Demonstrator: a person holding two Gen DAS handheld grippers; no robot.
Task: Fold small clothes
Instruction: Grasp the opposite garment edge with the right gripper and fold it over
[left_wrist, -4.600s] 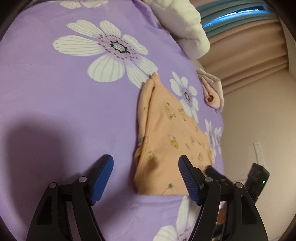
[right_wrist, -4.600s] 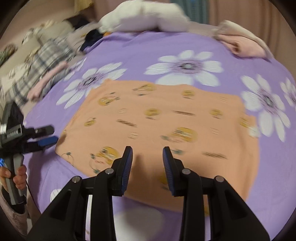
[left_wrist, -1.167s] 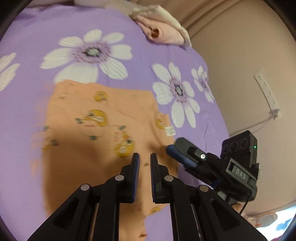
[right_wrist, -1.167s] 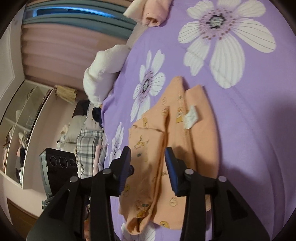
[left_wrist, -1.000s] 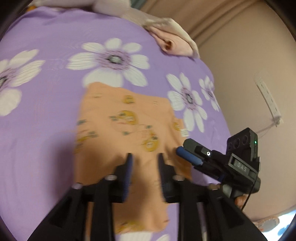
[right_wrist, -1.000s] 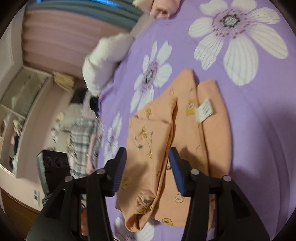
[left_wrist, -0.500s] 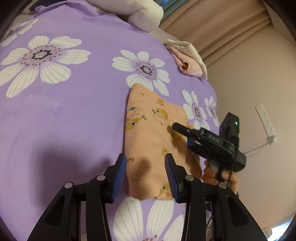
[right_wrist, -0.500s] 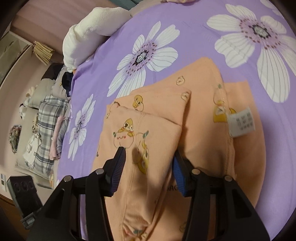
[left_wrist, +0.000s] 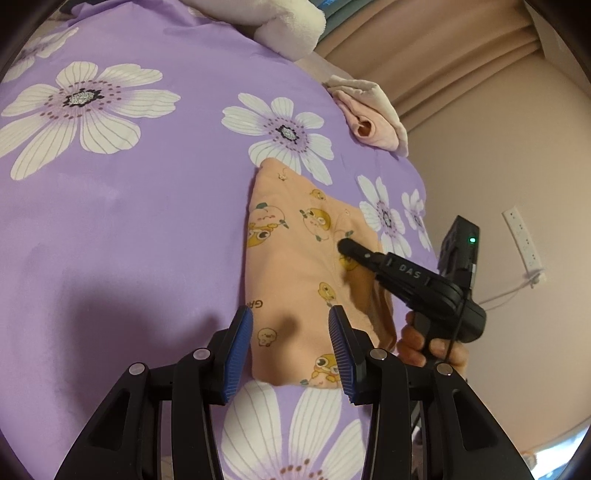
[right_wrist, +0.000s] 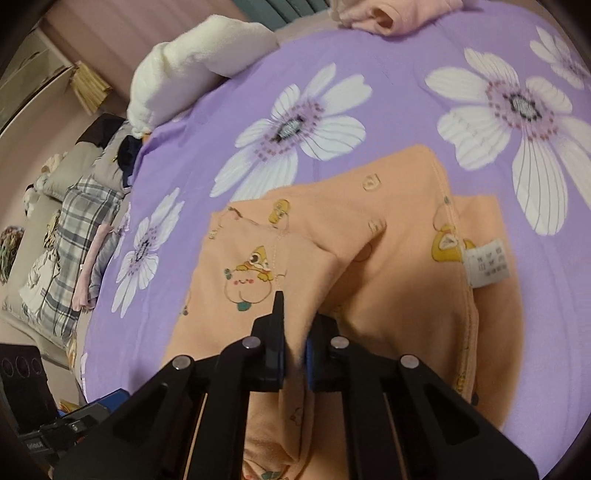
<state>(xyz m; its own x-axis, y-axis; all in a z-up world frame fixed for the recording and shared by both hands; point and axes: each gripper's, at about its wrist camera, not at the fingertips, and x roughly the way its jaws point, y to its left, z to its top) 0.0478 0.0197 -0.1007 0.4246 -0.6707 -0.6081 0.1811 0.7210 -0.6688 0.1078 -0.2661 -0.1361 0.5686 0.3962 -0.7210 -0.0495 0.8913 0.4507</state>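
A small orange garment (left_wrist: 295, 266) with cartoon prints lies folded on the purple flowered bedspread (left_wrist: 129, 206). My left gripper (left_wrist: 291, 345) is open above its near edge and holds nothing. My right gripper (right_wrist: 293, 350) is shut on a raised fold of the orange garment (right_wrist: 388, 280); in the left wrist view it (left_wrist: 351, 247) reaches in from the right and rests on the cloth. A white care label (right_wrist: 487, 262) shows on the garment's right part.
A pink folded garment (left_wrist: 369, 114) lies at the bed's far edge, with a white plush blanket (left_wrist: 280, 22) behind it. Plaid and other clothes (right_wrist: 74, 229) lie piled past the bed's left side. A wall with a socket (left_wrist: 524, 240) is on the right.
My right gripper has closed on a fold of the orange garment, having been open half a second ago. My left gripper has stayed open and drawn slightly nearer to the garment's edge.
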